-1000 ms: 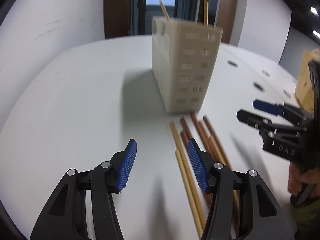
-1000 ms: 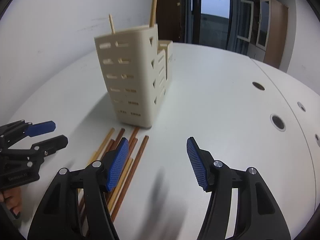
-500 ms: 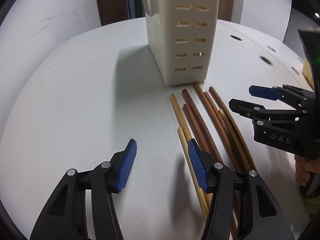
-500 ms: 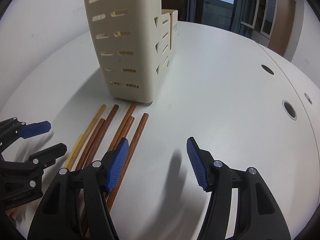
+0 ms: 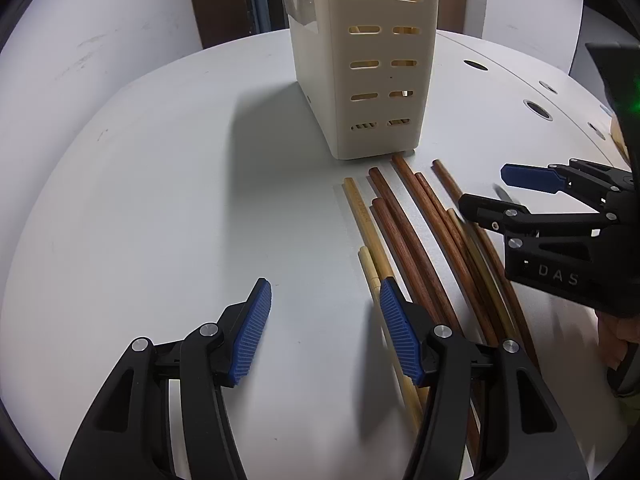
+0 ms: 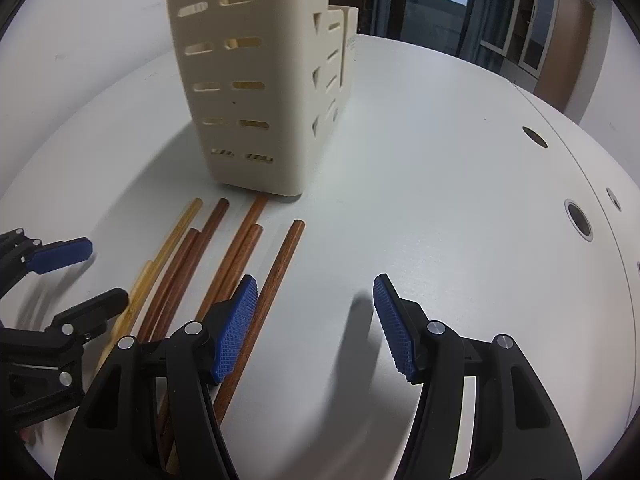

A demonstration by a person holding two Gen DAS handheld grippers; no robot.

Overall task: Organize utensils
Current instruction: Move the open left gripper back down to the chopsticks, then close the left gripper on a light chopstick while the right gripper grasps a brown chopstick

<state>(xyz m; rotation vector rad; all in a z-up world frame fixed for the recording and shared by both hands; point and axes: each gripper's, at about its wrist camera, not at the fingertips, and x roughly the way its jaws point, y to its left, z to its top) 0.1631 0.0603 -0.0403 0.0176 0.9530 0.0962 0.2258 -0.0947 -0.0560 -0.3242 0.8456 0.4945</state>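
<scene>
Table (image 5: 160, 200): white, rounded top with dark round cable holes (image 6: 579, 222) along its far right side; bears everything listed below

Utensil holder (image 5: 368, 60): cream plastic caddy, upright, rows of slotted openings in its near wall, stepped lower compartments behind it in the right wrist view; stands toward the back of the table, its near bottom edge just beside the far tips of the chopsticks; pale sticks show through the slots, their number unclear

Left gripper (image 5: 324, 328): black frame, ribbed blue pads, jaws apart and opening, only bare table between them; its right pad (image 5: 396, 332) sits over the pale chopsticks at the left edge of the bundle; whether it touches them cannot be told

Right gripper (image 6: 312, 324): same make, jaws apart, nothing between them but table; its left pad (image 6: 236, 328) lies over or against the rightmost dark chopstick (image 6: 276, 280); contact cannot be told; seen from the left wrist view it hangs over the right side of the bundle, with part of the person's hand (image 5: 616, 340) behind it

Chopsticks (image 5: 408, 232): loose bundle lying flat on the table in front of the holder, roughly parallel, tips pointing toward it; dark brown wooden ones in the middle and right, pale bamboo ones (image 5: 368, 232) at the left and one mixed among the dark
</scene>
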